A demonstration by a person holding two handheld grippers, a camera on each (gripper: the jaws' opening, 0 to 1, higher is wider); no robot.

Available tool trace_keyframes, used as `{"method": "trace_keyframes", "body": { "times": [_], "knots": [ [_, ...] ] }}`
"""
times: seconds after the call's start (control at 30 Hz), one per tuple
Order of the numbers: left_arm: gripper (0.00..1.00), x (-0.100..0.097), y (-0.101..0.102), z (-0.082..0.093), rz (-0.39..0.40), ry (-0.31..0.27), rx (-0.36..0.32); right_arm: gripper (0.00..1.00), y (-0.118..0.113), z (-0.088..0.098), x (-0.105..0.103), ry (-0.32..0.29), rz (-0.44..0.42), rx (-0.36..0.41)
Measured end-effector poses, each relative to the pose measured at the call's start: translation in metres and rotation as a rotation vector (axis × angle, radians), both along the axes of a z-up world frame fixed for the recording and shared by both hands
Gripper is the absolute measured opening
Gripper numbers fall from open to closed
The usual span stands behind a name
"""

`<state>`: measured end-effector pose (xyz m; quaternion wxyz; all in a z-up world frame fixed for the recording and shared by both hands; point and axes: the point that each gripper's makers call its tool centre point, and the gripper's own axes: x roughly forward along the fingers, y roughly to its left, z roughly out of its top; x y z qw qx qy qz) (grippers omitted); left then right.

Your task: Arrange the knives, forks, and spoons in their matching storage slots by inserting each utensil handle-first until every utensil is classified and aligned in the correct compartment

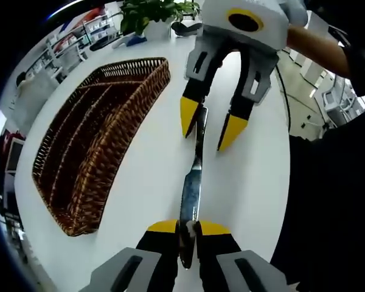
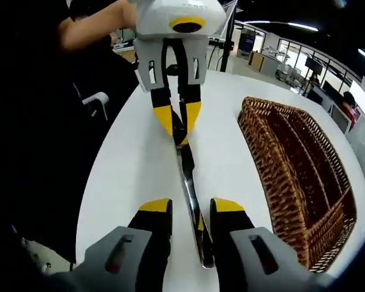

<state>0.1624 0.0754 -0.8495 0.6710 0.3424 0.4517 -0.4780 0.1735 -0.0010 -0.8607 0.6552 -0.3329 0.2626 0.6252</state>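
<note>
Left gripper [image 1: 188, 228]: clamped on knife blade at 6 o'clock.
Right gripper [image 2: 190, 213]: jaws spread, straddling knife handle, no firm grip.
Knife [image 1: 193, 182]: spanning both grippers over white table [image 1: 146, 182].
Wicker tray [image 1: 97, 140]: at 9 o'clock, left gripper view.

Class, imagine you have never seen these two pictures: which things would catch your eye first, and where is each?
A table knife stretches over the white table, its blade end clamped in the left tool, while the right tool stands open around its handle. Beside them lies a brown wicker tray with long compartments.
</note>
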Motion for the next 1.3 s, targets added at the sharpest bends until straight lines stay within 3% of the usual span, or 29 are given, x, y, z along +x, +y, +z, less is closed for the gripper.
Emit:
{"method": "trace_keyframes", "body": {
  "times": [0.33, 0.53, 0.83, 1.0, 1.3],
  "knots": [
    [0.09, 0.002, -0.007, 0.008, -0.026, -0.018, 0.010, 0.09, 0.005, -0.013, 0.003, -0.023, 0.099, -0.034],
    [0.09, 0.003, -0.008, 0.008, -0.027, -0.020, 0.011, 0.06, 0.004, -0.015, 0.003, -0.071, 0.167, -0.031],
    [0.10, 0.003, -0.009, 0.007, -0.031, -0.027, -0.013, 0.05, 0.003, -0.009, 0.004, -0.079, 0.149, -0.026],
    [0.22, 0.005, -0.012, 0.011, -0.012, -0.051, -0.078, 0.05, 0.003, -0.001, 0.005, -0.063, 0.118, -0.008],
    [0.47, 0.009, -0.021, 0.027, 0.061, -0.082, -0.267, 0.05, -0.001, 0.013, 0.008, -0.092, 0.096, -0.029]
  ]
}}
